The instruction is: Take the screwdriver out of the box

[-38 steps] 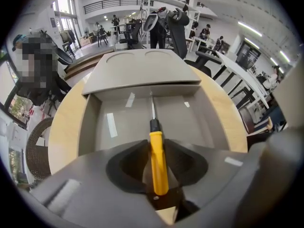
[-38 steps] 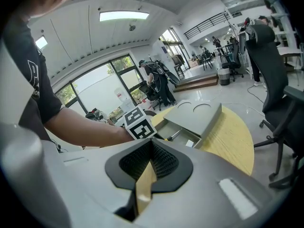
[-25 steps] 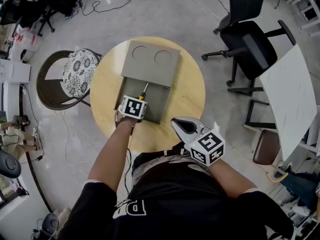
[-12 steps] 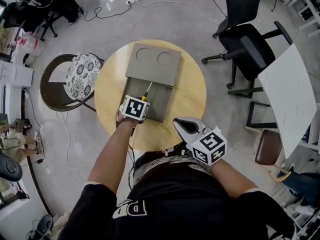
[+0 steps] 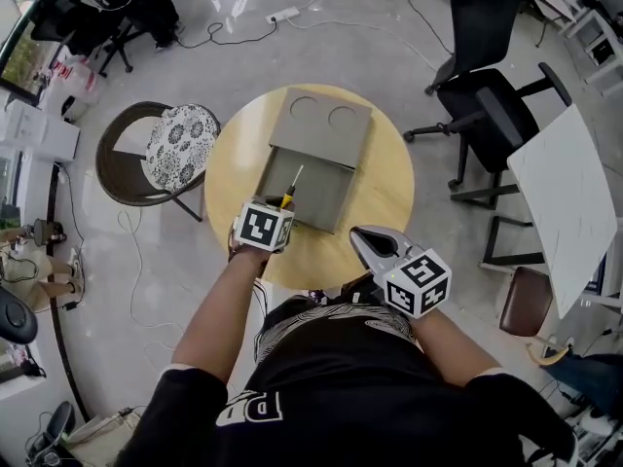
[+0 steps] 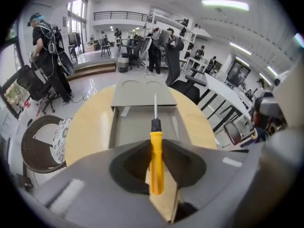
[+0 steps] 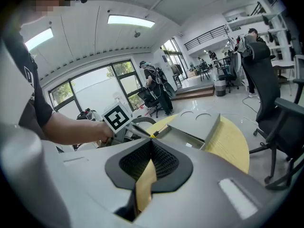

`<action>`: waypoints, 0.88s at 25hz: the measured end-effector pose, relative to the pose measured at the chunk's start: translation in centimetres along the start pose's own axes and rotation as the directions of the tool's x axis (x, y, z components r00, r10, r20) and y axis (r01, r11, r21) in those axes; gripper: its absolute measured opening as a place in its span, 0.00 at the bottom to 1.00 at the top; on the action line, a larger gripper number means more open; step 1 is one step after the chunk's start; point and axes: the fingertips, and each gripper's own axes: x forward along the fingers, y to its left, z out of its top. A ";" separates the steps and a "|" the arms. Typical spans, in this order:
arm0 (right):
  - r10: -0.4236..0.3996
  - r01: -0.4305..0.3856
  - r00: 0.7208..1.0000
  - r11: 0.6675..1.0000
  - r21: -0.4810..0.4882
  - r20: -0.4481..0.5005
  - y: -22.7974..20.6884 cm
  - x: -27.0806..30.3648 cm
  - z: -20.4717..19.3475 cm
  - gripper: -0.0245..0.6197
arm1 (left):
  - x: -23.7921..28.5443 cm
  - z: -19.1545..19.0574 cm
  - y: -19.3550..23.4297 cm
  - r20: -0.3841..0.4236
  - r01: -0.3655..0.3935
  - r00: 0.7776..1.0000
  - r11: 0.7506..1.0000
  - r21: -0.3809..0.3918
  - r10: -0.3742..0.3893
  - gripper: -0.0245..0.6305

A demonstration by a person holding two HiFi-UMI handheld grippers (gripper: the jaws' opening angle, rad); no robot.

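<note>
The screwdriver (image 5: 292,185) has a yellow handle (image 6: 156,161) and a thin metal shaft. My left gripper (image 5: 279,205) is shut on the handle and holds it in the air over the near edge of the open grey box (image 5: 310,188), shaft pointing toward the lid. That lid (image 5: 327,122) carries two round marks. In the left gripper view the shaft (image 6: 155,106) runs up over the box tray (image 6: 137,129). My right gripper (image 5: 365,242) hovers shut and empty by the table's near right edge, and in its own view (image 7: 151,145) it faces the box (image 7: 197,125).
The box lies on a round wooden table (image 5: 384,197). A chair with a patterned cushion (image 5: 177,147) stands to the left, a black office chair (image 5: 492,100) to the right, and a white table (image 5: 569,202) further right. People stand in the background.
My left gripper has risen with the screwdriver, lifting it off the box tray toward me. My right gripper has drifted up slightly.
</note>
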 end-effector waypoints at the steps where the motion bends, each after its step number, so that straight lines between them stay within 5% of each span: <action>1: 0.002 -0.002 1.000 1.000 0.008 0.014 0.3 -0.1 0.2 0.04 | -0.9 0.0 -0.1 0.029 0.007 1.000 1.000 -0.019 -0.006 0.25; 5: 0.022 -0.025 0.999 0.998 0.061 0.049 1.5 -0.2 0.8 0.04 | -4.3 0.5 -1.4 0.156 0.068 0.986 0.995 -0.073 -0.056 0.25; 9: 0.035 -0.035 0.997 0.999 0.008 0.064 3.3 -0.2 1.4 0.04 | -7.8 0.2 -1.6 0.263 0.091 0.963 0.991 -0.100 -0.062 0.25; 22: 0.060 -0.046 0.991 0.992 -0.117 0.123 8.0 -1.2 4.3 0.04 | -17.8 -0.7 -2.2 0.530 0.183 0.845 0.971 -0.155 -0.075 0.25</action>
